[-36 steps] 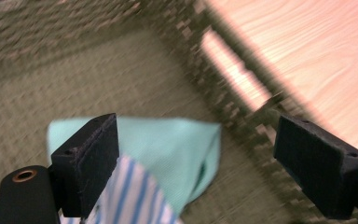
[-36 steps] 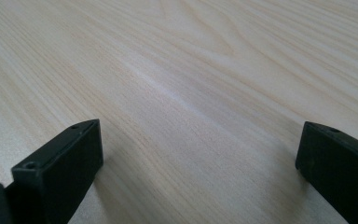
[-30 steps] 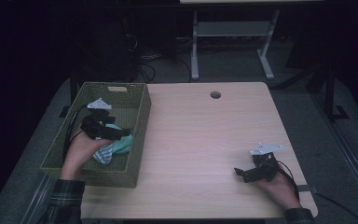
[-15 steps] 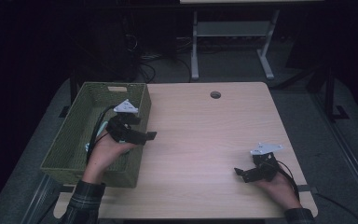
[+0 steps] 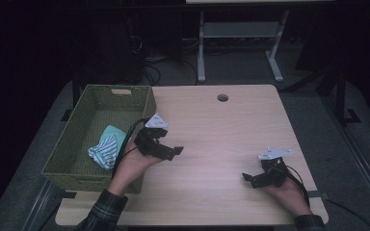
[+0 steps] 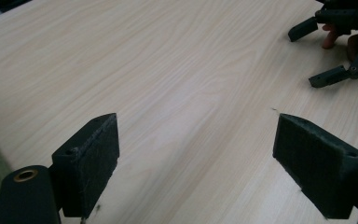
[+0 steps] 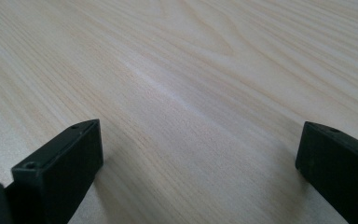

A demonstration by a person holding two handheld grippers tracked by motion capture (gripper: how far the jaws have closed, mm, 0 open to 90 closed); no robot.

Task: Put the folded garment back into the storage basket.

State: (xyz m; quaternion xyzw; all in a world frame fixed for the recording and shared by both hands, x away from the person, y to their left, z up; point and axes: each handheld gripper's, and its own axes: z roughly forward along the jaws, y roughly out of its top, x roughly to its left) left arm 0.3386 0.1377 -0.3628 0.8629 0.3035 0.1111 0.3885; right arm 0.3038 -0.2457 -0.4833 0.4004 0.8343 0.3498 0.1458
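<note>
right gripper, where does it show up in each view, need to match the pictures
High view: the right gripper sits at lower right on the table, jaws open, pointing left.
Left gripper view: it is at the top right corner, seen from across the table.
Right gripper view: its own two black jaws rise from the bottom corners, wide apart.
Shared landmark: the pale wood tabletop under it.

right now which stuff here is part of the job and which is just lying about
Part of the job:
- striped cloth, lying in the basket
- green woven basket
- left gripper, open and empty, over the table just right of the basket
- right gripper, open and empty

Just lying about:
- wooden table
- white table frame on the floor behind
</note>
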